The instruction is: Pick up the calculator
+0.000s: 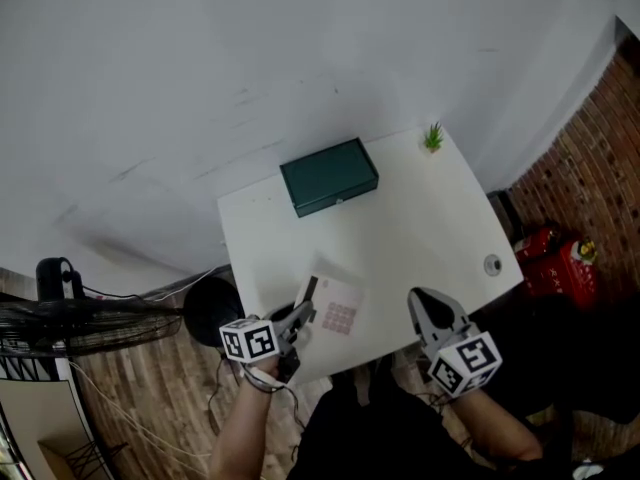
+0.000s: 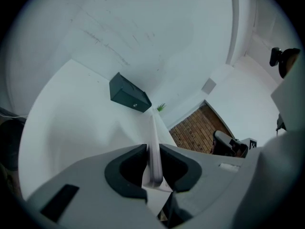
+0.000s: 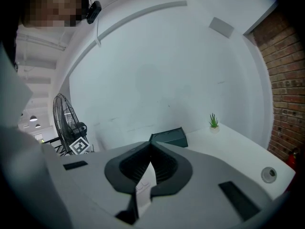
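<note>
While the left gripper has its jaws clamped on the thin edge of the calculator, that white slab with pink keys is held over the table, well in front of the green box. In front and right of the box, the right gripper has its jaws closed together on nothing.

White tabletop below left gripper and right gripper. Dark green box flat on tabletop, well ahead of left gripper, near far edge (small pale fitting on its near face). Small green plant at far corner, well ahead of right gripper. Round grommet just right of right gripper, near tabletop edge. Black fan off tabletop, well left of left gripper. Red objects farther right of right gripper, low beside brick wall.
</note>
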Available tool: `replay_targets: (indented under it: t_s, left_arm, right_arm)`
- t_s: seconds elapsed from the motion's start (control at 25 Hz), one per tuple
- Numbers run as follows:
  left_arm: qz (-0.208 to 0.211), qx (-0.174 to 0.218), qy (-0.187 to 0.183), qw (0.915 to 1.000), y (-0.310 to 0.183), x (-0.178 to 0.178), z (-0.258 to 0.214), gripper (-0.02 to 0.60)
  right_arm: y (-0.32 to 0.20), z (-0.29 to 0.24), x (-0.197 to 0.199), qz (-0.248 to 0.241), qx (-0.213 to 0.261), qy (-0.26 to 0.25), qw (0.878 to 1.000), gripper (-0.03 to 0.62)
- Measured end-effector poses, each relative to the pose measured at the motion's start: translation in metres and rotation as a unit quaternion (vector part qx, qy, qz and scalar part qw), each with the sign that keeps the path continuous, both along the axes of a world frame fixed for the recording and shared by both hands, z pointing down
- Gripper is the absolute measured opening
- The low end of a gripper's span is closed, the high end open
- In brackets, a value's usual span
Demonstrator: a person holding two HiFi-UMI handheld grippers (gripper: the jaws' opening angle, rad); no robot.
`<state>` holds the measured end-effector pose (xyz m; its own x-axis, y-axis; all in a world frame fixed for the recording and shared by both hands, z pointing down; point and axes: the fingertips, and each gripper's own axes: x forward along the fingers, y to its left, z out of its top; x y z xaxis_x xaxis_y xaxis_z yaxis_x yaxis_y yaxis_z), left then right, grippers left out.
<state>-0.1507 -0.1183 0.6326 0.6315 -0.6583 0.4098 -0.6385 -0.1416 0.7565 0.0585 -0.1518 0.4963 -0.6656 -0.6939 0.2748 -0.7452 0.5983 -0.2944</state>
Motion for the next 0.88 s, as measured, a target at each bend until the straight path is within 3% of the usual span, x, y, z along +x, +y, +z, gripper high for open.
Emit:
replay_targets:
  t_s: [0.44,0.88]
  left_arm:
    - [-0.004,0.036,0.001,0.9993,0.007,0.005,-0.041,0.064]
    - [0.022,0.081,0.019,0.9963,-0.006,0.020,-0.092,0.064]
  right_arm:
    - [0.007,-0.017,0.002,-0.009,0.014,0.010,1.000,0.006]
    - [0.005,-0.041,-0.003,-0.012,0.055,0.012,0.998,0.005]
